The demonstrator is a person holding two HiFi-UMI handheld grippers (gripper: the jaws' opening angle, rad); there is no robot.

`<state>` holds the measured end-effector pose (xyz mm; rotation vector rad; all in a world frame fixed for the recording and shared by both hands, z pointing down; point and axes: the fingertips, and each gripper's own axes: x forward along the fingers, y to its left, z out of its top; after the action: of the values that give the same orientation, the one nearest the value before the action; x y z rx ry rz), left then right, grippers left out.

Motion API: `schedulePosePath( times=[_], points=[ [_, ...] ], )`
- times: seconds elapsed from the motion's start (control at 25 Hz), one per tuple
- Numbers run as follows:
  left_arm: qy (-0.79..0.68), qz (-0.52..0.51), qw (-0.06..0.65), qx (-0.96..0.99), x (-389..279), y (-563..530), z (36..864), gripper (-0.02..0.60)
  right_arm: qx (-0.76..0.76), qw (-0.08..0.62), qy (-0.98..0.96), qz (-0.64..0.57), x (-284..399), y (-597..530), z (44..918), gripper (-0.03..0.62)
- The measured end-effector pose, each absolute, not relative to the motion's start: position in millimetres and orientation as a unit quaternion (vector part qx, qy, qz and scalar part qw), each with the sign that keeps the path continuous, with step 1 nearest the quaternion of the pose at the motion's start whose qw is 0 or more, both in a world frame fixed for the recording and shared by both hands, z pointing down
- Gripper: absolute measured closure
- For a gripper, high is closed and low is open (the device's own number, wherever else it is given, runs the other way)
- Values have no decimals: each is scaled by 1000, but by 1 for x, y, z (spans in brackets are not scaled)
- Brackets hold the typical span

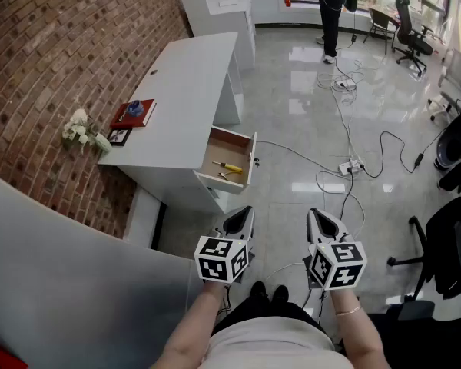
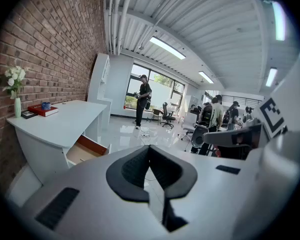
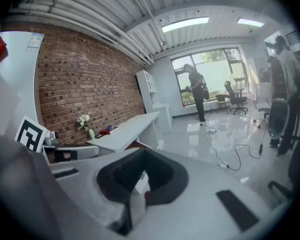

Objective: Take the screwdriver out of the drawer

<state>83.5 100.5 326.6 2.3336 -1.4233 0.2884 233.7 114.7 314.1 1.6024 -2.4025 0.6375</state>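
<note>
The white desk (image 1: 188, 91) stands against the brick wall with its drawer (image 1: 238, 141) pulled open. Inside lies a yellow-handled screwdriver (image 1: 227, 167), with a second small tool (image 1: 229, 177) beside it. My left gripper (image 1: 240, 215) and right gripper (image 1: 320, 220) hang side by side over the floor, well short of the drawer, both shut and empty. In the left gripper view the closed left gripper (image 2: 150, 150) points past the open drawer (image 2: 85, 151), which sits low at the left. In the right gripper view the right gripper (image 3: 141, 175) is shut, with the desk (image 3: 127, 129) ahead on the left.
On the desk lie a red book (image 1: 132, 114) and a small picture frame (image 1: 119, 136), and a vase of flowers (image 1: 81, 129) stands by the wall. Cables and a power strip (image 1: 347, 166) cross the glossy floor. Office chairs (image 1: 453, 229) stand at the right. A person (image 1: 330, 14) stands far off.
</note>
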Motion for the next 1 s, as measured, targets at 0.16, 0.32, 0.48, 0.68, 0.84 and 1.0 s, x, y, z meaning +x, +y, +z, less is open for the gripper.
schedulePosePath(
  times=[0.16,0.32,0.48,0.68,0.84,1.0],
  points=[
    [-512,105,195,830,86,101,328,588,539,93,-812,206,235,116,315,592],
    [-515,105,192,829,96,101,328,588,546,84,-807,207,245,116,318,592],
    [-517,103,187,829,111,105,327,588,560,96,-796,207,263,119,326,592],
    [-519,106,184,828,120,110,329,588,570,101,-789,206,277,122,332,591],
    [-519,115,184,827,124,109,331,588,571,97,-788,210,283,119,333,577],
    [-520,118,186,825,125,100,333,588,567,95,-791,210,285,109,332,554]
  ],
)
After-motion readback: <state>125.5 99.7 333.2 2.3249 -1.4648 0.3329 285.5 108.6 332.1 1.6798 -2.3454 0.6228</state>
